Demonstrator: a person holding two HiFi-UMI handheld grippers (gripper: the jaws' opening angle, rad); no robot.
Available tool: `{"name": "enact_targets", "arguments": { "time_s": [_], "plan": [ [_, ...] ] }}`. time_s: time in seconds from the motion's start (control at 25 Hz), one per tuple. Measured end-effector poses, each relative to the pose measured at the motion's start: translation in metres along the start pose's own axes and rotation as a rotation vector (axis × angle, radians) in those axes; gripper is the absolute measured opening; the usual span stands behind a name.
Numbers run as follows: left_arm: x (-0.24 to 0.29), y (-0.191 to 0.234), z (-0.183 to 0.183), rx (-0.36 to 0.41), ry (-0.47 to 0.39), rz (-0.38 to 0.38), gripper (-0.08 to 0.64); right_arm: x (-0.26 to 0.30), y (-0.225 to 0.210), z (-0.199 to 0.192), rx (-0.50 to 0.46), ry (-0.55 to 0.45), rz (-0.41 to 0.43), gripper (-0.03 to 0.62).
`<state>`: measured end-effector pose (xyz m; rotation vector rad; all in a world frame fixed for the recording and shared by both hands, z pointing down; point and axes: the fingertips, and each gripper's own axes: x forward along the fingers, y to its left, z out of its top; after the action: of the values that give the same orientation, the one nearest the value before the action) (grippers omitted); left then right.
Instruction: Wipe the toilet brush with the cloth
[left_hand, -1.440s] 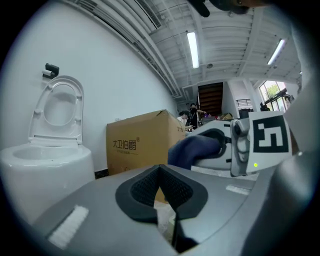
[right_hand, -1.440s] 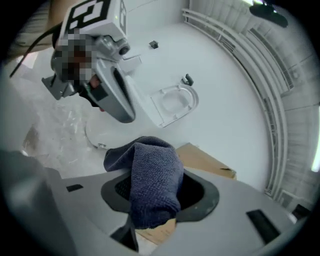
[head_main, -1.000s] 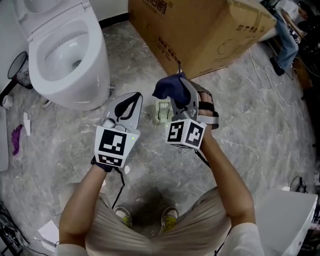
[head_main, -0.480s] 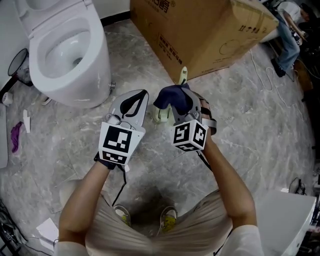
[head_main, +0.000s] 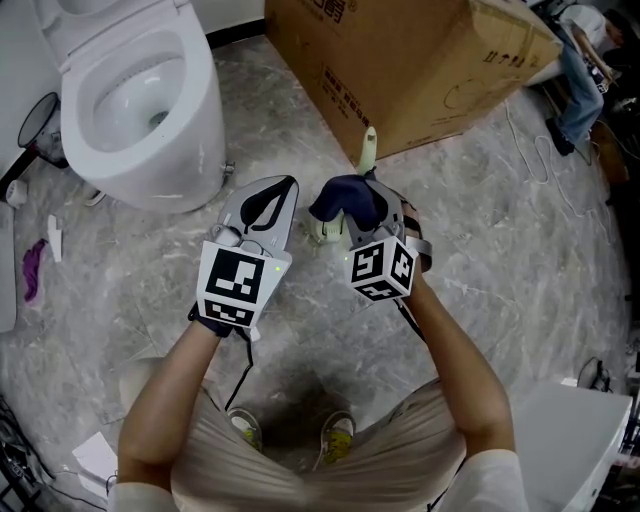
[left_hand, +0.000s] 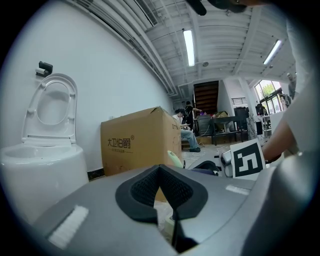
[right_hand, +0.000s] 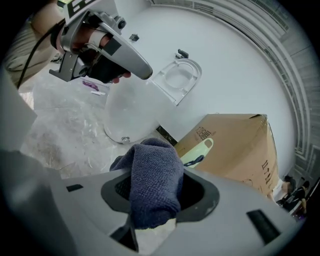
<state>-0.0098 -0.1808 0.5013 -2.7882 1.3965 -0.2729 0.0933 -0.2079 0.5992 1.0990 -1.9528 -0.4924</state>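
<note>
The toilet brush stands in its pale holder (head_main: 321, 229) on the floor, and its pale green handle (head_main: 369, 148) rises just beyond my right gripper. My right gripper (head_main: 350, 206) is shut on a dark blue cloth (head_main: 343, 197), which bunches up over the jaws and sits close against the brush's shaft. The right gripper view shows the cloth (right_hand: 152, 179) between the pads, with the handle (right_hand: 197, 151) behind it. My left gripper (head_main: 281, 187) hovers just left of the brush, shut, with nothing in it. From the left gripper view the handle (left_hand: 173, 158) peeks over the shut jaws.
A white toilet (head_main: 140, 110) with its seat up stands to the far left. A large cardboard box (head_main: 400, 60) stands right behind the brush. Scraps of paper (head_main: 98, 460) and a purple item (head_main: 33, 272) lie on the marble floor at the left.
Both grippers have shifted slightly to the right. The brush's green handle, barely showing one second ago, now stands out above the cloth.
</note>
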Motion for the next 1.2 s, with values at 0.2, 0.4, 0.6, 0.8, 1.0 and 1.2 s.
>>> {"name": "enact_targets", "arguments": {
  "time_s": [0.2, 0.4, 0.6, 0.8, 1.0, 1.2],
  "plan": [
    [0.000, -0.001, 0.001, 0.002, 0.000, 0.000, 0.002, 0.003, 0.007, -0.007, -0.007, 0.015, 0.018, 0.189],
    [0.001, -0.002, -0.001, 0.003, 0.011, -0.007, 0.002, 0.005, 0.012, -0.011, -0.014, 0.026, 0.033, 0.189],
    [0.001, -0.004, -0.002, 0.006, 0.014, -0.010, 0.002, 0.008, 0.017, -0.016, -0.022, 0.035, 0.045, 0.189],
    [0.002, -0.005, -0.002, 0.008, 0.017, -0.014, 0.002, 0.009, 0.021, -0.020, -0.026, 0.046, 0.056, 0.189],
    [0.002, -0.006, -0.001, 0.010, 0.018, -0.015, 0.002, 0.011, 0.025, -0.027, -0.035, 0.062, 0.070, 0.189],
    [0.002, -0.006, -0.001, 0.009, 0.019, -0.015, 0.002, 0.014, 0.027, -0.033, -0.037, 0.078, 0.078, 0.189]
  ]
}}
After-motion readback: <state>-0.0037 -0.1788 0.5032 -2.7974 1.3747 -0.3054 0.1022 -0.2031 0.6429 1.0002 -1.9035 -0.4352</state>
